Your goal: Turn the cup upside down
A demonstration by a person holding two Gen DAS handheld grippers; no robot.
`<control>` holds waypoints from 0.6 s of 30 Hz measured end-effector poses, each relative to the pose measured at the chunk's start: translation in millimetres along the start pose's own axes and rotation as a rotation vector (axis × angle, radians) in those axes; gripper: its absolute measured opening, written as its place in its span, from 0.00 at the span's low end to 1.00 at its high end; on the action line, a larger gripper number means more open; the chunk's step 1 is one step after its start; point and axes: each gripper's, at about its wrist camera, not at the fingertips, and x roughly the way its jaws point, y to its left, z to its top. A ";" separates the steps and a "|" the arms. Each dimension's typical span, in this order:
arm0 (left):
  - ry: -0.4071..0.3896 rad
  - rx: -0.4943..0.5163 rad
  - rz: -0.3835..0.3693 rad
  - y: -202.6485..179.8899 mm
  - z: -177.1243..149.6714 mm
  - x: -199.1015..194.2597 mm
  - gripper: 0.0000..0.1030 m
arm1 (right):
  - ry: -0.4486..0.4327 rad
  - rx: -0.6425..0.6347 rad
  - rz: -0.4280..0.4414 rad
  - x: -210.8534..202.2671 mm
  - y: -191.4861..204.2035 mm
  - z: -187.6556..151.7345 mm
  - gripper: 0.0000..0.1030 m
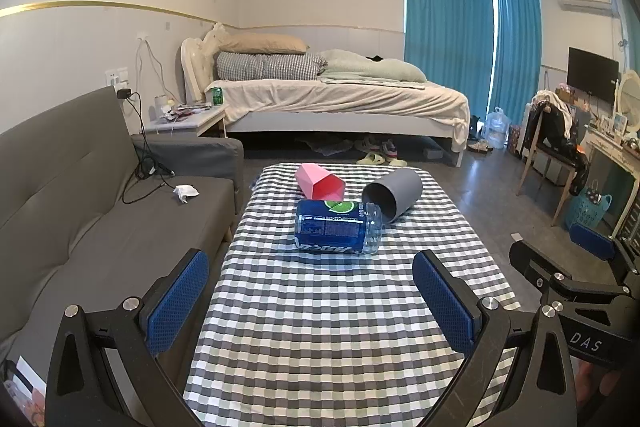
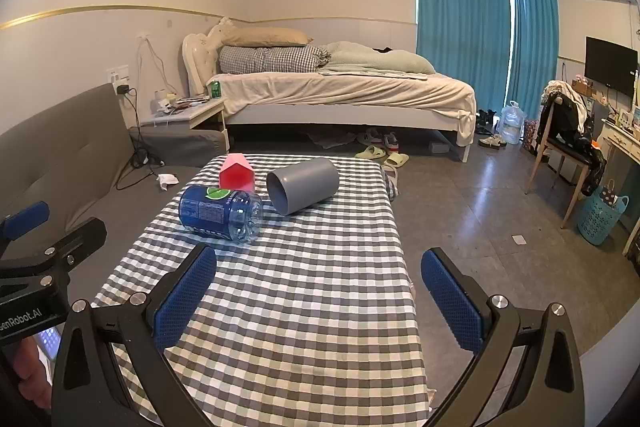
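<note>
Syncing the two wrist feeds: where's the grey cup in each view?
Left wrist: grey cup lies on its side right of centre, mouth toward the camera's left, just right of the blue-labelled bottle.
Right wrist: grey cup lies left of centre, mouth facing the camera's left, right of the bottle.
Shared landmark: the pink cup behind the bottle.

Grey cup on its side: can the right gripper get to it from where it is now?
Probably yes. The right gripper is open, and only bare checked cloth lies between it and the grey cup. The blue bottle lies left of that path.
</note>
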 end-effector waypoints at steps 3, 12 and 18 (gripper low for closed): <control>0.001 -0.001 0.000 0.1 -0.6 -0.4 1.00 | 0.000 0.000 0.001 0.0 0.3 -0.1 1.00; 0.002 -0.002 0.001 0.6 -0.4 -0.3 1.00 | 0.004 0.001 0.005 0.1 0.6 0.4 1.00; 0.002 -0.003 0.000 0.5 -0.7 -0.5 1.00 | 0.007 0.001 0.004 0.8 0.4 0.7 1.00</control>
